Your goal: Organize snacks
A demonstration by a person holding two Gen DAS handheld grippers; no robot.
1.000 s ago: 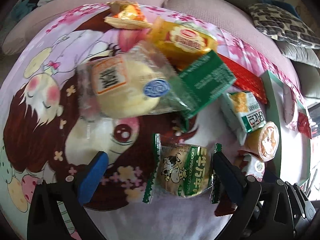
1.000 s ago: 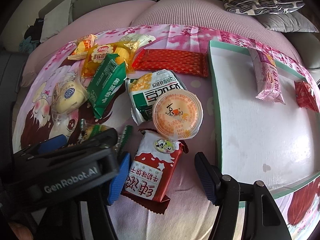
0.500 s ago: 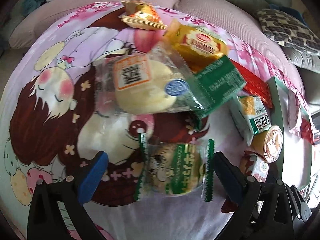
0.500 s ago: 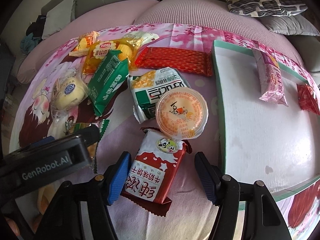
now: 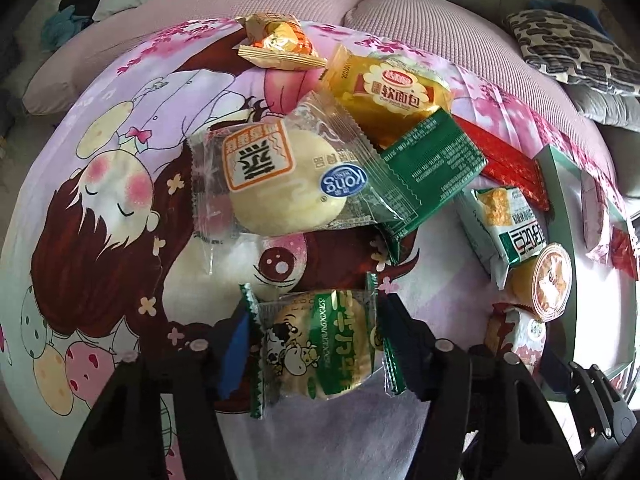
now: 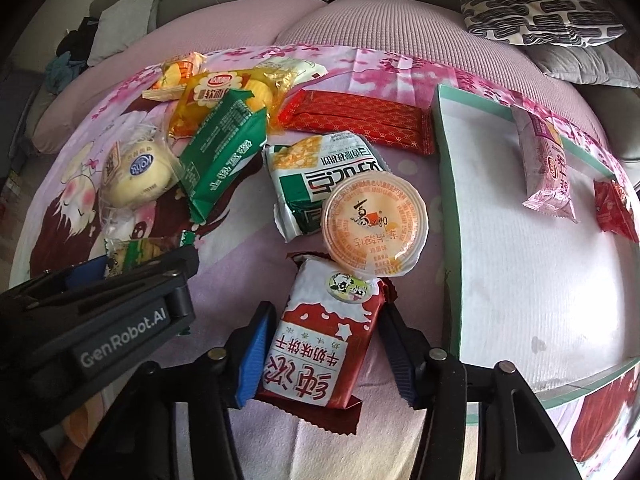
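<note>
Snacks lie on a cartoon-print cloth (image 5: 100, 208). My left gripper (image 5: 316, 336) points down with its jaws closing; the pads press the crimped ends of a green cow-print biscuit packet (image 5: 320, 344). My right gripper (image 6: 326, 328) is closing too, its pads against the sides of a red-and-white biscuit packet (image 6: 320, 344). An orange jelly cup (image 6: 374, 224) leans on that packet's far end. To the right lies a white tray with a green rim (image 6: 444, 184), holding a pink packet (image 6: 546, 168) and a small red packet (image 6: 616, 208).
Beyond the grippers lie a clear-wrapped bun (image 5: 280, 184), a green packet (image 5: 432, 168), a yellow bread packet (image 5: 392, 92), a long red packet (image 6: 356, 124), a white-and-green packet (image 6: 320, 176) and an orange packet (image 5: 280, 44). Pink cushions and a patterned pillow (image 6: 540, 12) lie behind.
Both grippers have narrowed from wide open onto their packets. The green cow-print packet now sits centred between the left fingers, its ends bent up.
</note>
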